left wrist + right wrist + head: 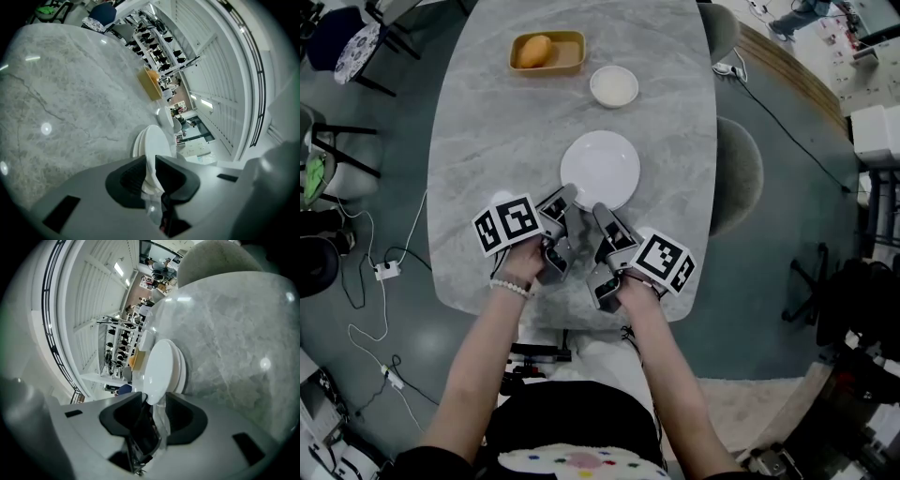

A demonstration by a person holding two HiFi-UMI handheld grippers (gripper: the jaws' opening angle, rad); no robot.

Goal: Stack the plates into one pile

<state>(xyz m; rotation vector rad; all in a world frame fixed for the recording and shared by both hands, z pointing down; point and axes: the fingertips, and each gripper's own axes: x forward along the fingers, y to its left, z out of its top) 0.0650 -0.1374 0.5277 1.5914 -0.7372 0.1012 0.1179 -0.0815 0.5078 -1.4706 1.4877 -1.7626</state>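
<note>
Head view, left gripper [566, 197] pinching rim of stacked plates [600, 167], right gripper [602, 212] spread around that rim

Grey marble table [487, 141] carried a white plate [600, 167] at centre; left tongs [565, 195] and right tongs [602, 210] both sat at its near rim; small white bowl [614, 86] and wooden tray [572, 42] holding an orange item [534, 51] lay beyond.

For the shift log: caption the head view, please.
Left gripper grips the white plate at its near rim, right gripper open around it; small dish and wooden tray beyond.
</note>
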